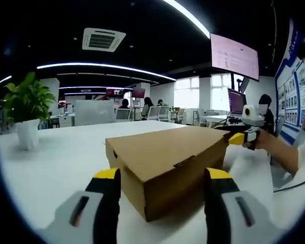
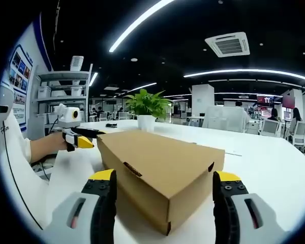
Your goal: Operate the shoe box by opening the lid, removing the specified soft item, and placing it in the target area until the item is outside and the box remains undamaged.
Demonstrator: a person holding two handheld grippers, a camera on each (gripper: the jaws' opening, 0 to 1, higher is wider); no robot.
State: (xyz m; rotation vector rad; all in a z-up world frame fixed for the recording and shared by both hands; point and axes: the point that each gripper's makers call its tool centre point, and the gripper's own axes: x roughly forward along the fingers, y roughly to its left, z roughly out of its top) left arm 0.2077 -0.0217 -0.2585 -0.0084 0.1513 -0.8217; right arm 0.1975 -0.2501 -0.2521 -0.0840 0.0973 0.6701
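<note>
Left tool (image 1: 162, 180): jaws spread wide apart, yellow-tipped, holding nothing, one on each side of the near corner of the shoe box (image 1: 168, 160).
Right tool (image 2: 165, 183): jaws also wide apart and unloaded, framing a corner of the box from the opposite end; in the left gripper view it (image 1: 239, 138) sits at the box's far right corner, held by a person's hand (image 1: 267, 142), and whether it touches the cardboard cannot be told.
Shoe box: plain brown cardboard, lid closed with its tab tucked in, resting flat on the white surface (image 1: 56, 157).
Potted plant (image 1: 25, 109): green leaves in a white pot, standing on the surface well apart from the box.
Background: office desks, chairs, seated people, ceiling light strips, a wall screen (image 1: 234, 56).
</note>
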